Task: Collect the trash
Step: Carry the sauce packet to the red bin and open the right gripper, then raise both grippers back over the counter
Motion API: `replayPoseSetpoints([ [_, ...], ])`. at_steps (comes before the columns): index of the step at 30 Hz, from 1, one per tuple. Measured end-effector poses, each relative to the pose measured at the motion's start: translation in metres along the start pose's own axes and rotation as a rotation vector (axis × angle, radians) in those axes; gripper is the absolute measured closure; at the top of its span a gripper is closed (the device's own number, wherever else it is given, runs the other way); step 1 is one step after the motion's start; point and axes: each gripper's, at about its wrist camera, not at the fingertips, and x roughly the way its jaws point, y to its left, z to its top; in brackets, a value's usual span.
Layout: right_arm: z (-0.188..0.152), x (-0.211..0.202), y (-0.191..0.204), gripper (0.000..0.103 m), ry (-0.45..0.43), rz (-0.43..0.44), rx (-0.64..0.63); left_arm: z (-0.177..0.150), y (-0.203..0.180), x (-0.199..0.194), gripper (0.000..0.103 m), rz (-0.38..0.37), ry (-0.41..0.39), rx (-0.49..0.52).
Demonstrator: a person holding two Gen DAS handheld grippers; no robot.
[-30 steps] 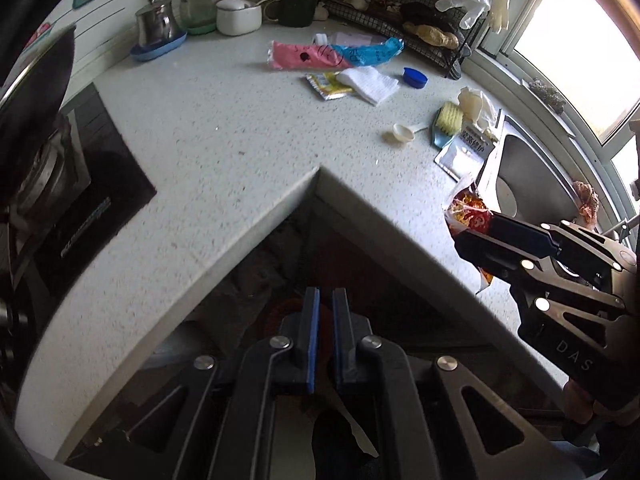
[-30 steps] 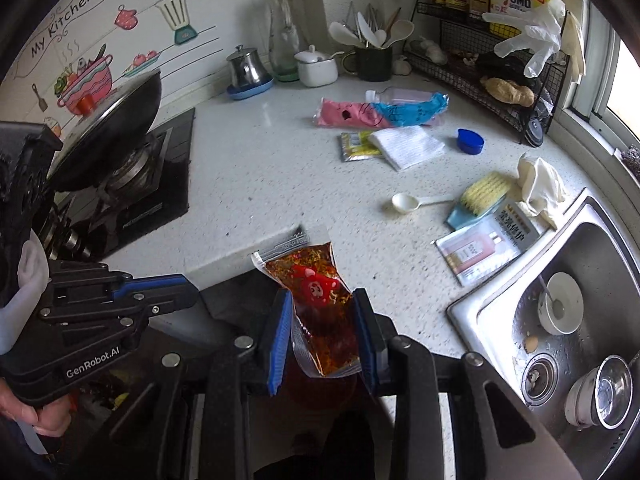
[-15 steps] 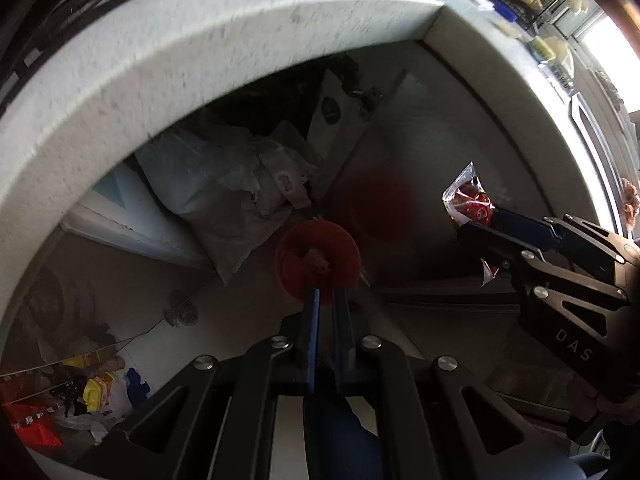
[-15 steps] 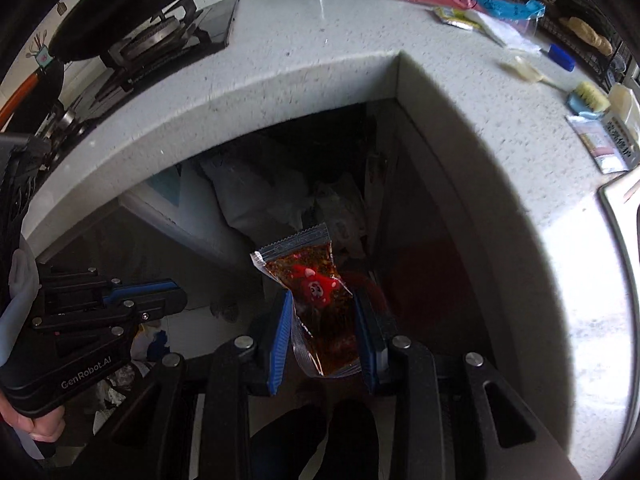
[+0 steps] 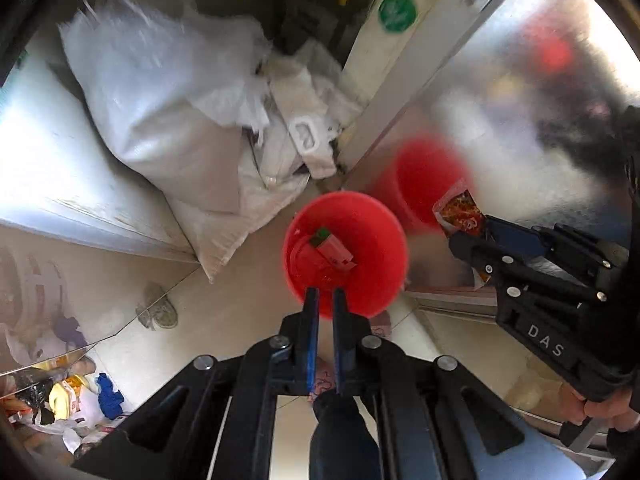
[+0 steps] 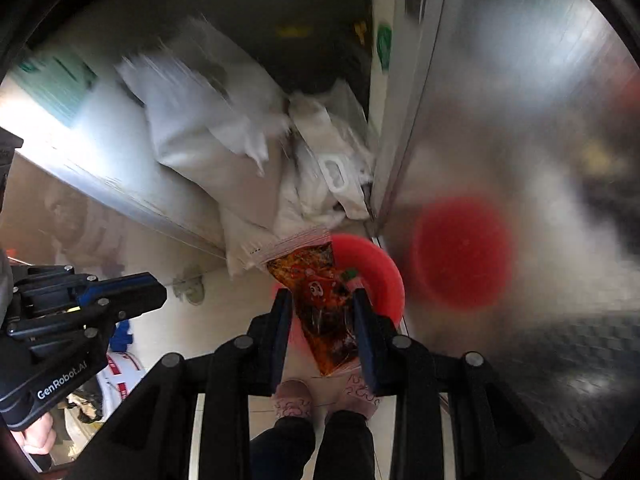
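Sauce packet [image 6: 320,304] pinched between right gripper [image 6: 322,312] fingers, hanging above red bin [image 6: 384,272] on the floor. Red wrapper [image 5: 330,252] already inside. Left gripper [image 5: 325,304] fingers pressed together, empty, over bin rim. White sacks [image 5: 160,112] behind.

Glossy red plastic on the bin [image 5: 376,240], its colour smeared across the brushed, shiny metal panel [image 5: 500,92] beside it. Clear, crinkly, slick plastic film on the sauce packet [image 6: 324,300], pinched by matt black plastic grippers with blue rubbery pads [image 6: 280,320]. Crumpled white woven and thin plastic in the sacks [image 5: 168,112]; smooth pale tile with a dull sheen on the floor [image 5: 248,292].
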Motion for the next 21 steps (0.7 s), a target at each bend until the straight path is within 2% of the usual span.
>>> replayPoseSetpoints([
  [5, -0.004, 0.044, -0.006, 0.074, 0.061, -0.009, -0.001, 0.001, 0.005, 0.035, 0.098, 0.002, 0.034, 0.006],
  [9, -0.011, 0.052, -0.017, 0.062, 0.08, -0.011, -0.01, 0.003, 0.005, 0.043, 0.097, 0.017, 0.054, 0.017],
  [11, -0.014, 0.051, -0.02, 0.047, 0.077, -0.015, -0.007, 0.002, 0.002, 0.042, 0.093, 0.022, 0.057, 0.025],
  [13, -0.016, 0.049, -0.023, 0.027, 0.068, -0.001, 0.001, 0.002, 0.0, 0.043, 0.089, 0.012, 0.06, 0.04],
  [14, -0.017, 0.046, -0.023, 0.024, 0.064, -0.002, 0.005, 0.002, -0.001, 0.042, 0.088, 0.011, 0.059, 0.047],
  [19, -0.017, 0.028, -0.026, 0.021, 0.048, -0.016, 0.03, 0.0, -0.009, 0.02, 0.087, 0.021, 0.037, 0.06],
  [21, -0.016, 0.015, -0.023, 0.021, 0.032, -0.025, 0.032, -0.002, -0.011, 0.004, 0.082, 0.018, 0.017, 0.059],
])
